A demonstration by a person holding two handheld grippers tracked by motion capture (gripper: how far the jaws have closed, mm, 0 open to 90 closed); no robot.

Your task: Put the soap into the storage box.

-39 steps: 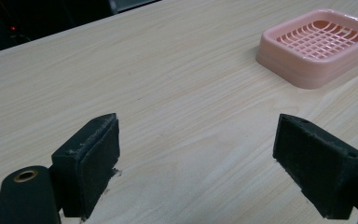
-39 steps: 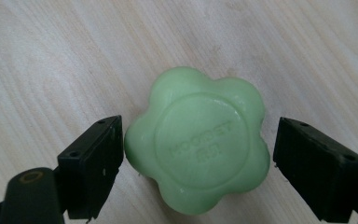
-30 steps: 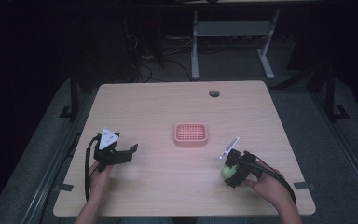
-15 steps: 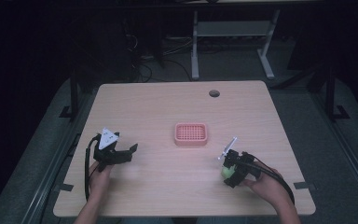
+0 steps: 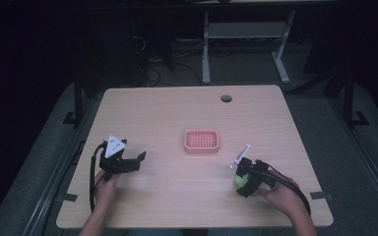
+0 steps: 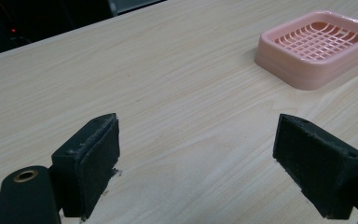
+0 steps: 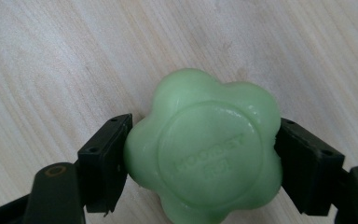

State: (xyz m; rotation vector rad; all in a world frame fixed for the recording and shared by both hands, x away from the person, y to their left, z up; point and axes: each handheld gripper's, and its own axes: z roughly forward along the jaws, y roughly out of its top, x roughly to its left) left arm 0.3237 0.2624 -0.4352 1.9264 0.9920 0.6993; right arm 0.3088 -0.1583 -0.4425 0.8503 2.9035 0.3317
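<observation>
On my far left, the left hand-held gripper (image 5: 139, 160) rests low near the desk's (image 5: 177, 113) left front edge, with the grey three-cornered plate on top and its cable looping back toward my wrist. I see its jaws spread wide, with nothing but bare wood grain between them. Looking along those jaws, the pink soap dish (image 6: 314, 46) sits ahead and off to the right, well apart from them.

Moving across, that dish (image 5: 202, 141) stands near the middle of the desk, flat, its slatted bottom showing, nothing lying in it.

Further right, near the front right part of the desk, the right hand-held gripper (image 5: 241, 178) is pinching the green soap (image 5: 238, 180). In the right gripper view the flower-shaped soap bar (image 7: 205, 151) is caught between both jaws, one pad pressed to each side, its embossed round face turned toward the camera and the desk's wood behind it. I cannot tell whether the soap touches the desk.
</observation>
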